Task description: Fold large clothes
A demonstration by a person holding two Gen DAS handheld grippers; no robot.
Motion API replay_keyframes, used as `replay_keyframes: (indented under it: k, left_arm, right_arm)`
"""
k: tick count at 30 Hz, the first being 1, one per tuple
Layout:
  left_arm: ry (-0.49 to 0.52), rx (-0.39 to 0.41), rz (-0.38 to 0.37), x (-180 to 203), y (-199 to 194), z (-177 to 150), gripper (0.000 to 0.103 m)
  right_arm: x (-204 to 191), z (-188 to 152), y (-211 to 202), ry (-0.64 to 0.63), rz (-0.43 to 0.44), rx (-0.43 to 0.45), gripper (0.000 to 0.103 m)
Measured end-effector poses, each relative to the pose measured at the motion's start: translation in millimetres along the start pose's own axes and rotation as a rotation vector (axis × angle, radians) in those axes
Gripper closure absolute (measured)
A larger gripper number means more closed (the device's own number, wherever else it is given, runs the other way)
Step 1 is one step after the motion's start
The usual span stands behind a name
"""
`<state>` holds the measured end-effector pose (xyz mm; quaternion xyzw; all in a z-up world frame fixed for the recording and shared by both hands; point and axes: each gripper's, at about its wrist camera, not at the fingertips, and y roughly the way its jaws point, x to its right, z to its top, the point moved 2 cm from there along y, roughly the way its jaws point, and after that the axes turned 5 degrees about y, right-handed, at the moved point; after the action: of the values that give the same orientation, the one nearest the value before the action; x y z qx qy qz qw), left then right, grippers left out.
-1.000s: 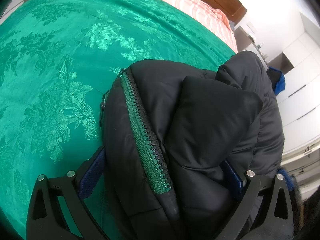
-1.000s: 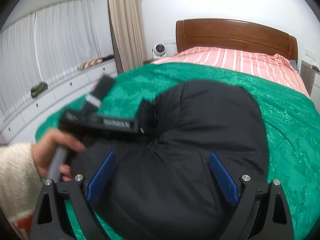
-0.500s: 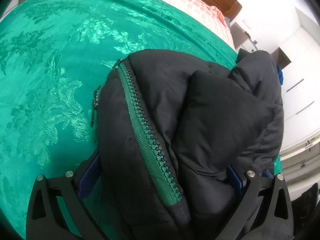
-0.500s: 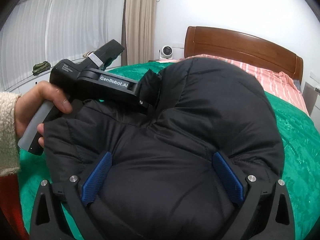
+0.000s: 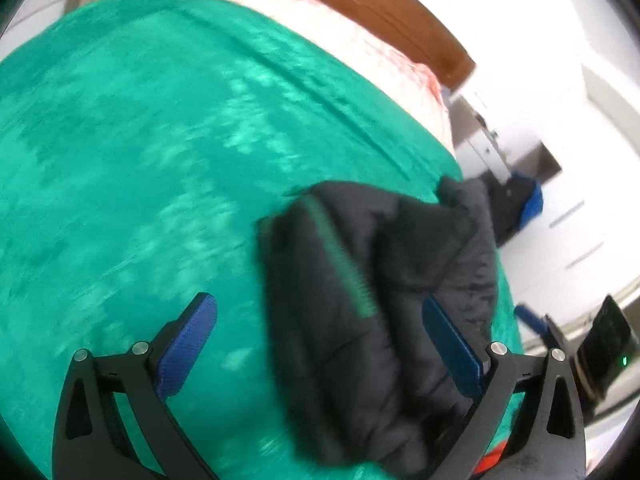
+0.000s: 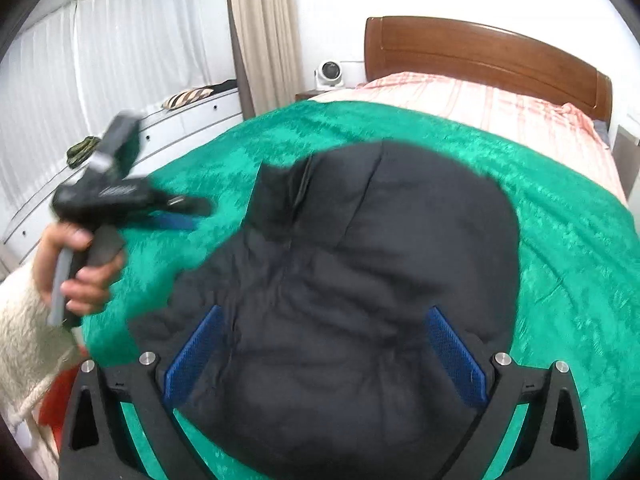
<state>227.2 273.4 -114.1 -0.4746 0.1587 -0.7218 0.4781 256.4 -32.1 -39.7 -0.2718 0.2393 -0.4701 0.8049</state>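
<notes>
Released half a second ago, the left gripper (image 6: 188,216) has swung clear to the left, fingers spread wide and empty. At centre, the puffy black quilted jacket (image 6: 360,280) lies bundled on the green patterned bedspread (image 6: 560,240), apparently nearly folded. The right gripper (image 6: 326,354), fingers wide apart, hovers over it, gripping nothing.

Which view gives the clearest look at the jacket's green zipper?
The left wrist view: the green zipper runs down the folded black jacket there, though motion blur softens it. In the right wrist view the jacket fills the frame as a smooth black mound, and I can't make out the zipper.
</notes>
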Motion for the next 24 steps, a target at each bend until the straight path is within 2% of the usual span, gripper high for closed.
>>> replay_keyframes:
  k: [3,5,7,9,10,13,14,16,17,18,21,24]
  left_arm:
    - [-0.040,-0.072,-0.001,-26.2,5.5,-25.8,0.001]
    - [-0.079,-0.110,-0.103,-32.7,16.8,-44.9,0.001]
    - [-0.132,-0.110,-0.248,-32.0,26.2,-52.4,0.001]
    - [-0.159,-0.102,-0.306,-31.2,36.4,-51.4,0.001]
    - [-0.162,-0.101,-0.312,-29.5,42.4,-49.0,0.001]
    - [-0.151,-0.131,-0.344,-13.5,64.2,-40.5,0.001]
    - [-0.111,-0.146,-0.347,0.9,71.7,-36.9,0.000]
    - [-0.005,-0.156,-0.267,21.2,79.6,-34.1,0.000]
    - [0.071,-0.170,-0.203,34.5,86.4,-33.5,0.000]
    - [0.096,-0.184,-0.179,37.9,91.0,-33.3,0.000]
    - [0.055,-0.240,-0.179,27.0,103.1,-32.3,0.000]
    - [0.019,-0.308,-0.191,15.9,116.6,-35.4,0.000]
  right_arm:
    - [-19.1,4.4,19.4,-0.030,-0.005,-0.022,0.003]
    - [-28.2,2.7,41.6,-0.071,-0.049,-0.064,0.003]
    - [-34.7,-8.6,64.5,-0.137,-0.120,-0.105,0.001]
    - [-49.3,-19.5,71.3,-0.231,-0.189,-0.089,0.000]
    - [-52.1,-21.8,73.8,-0.254,-0.205,-0.082,0.000]
    - [-53.4,-25.6,67.5,-0.264,-0.207,-0.064,0.001]
    - [-50.9,-25.4,63.4,-0.253,-0.196,-0.062,0.001]
    - [-42.7,-29.8,42.8,-0.198,-0.151,-0.061,0.003]
    - [-37.8,-31.7,30.9,-0.165,-0.121,-0.058,0.003]
    - [-32.1,-35.4,12.4,-0.114,-0.075,-0.043,0.003]
    - [-1.5,-47.5,-38.1,0.055,0.024,0.001,0.003]
    - [57.0,-63.4,-67.0,0.256,0.053,0.021,0.001]
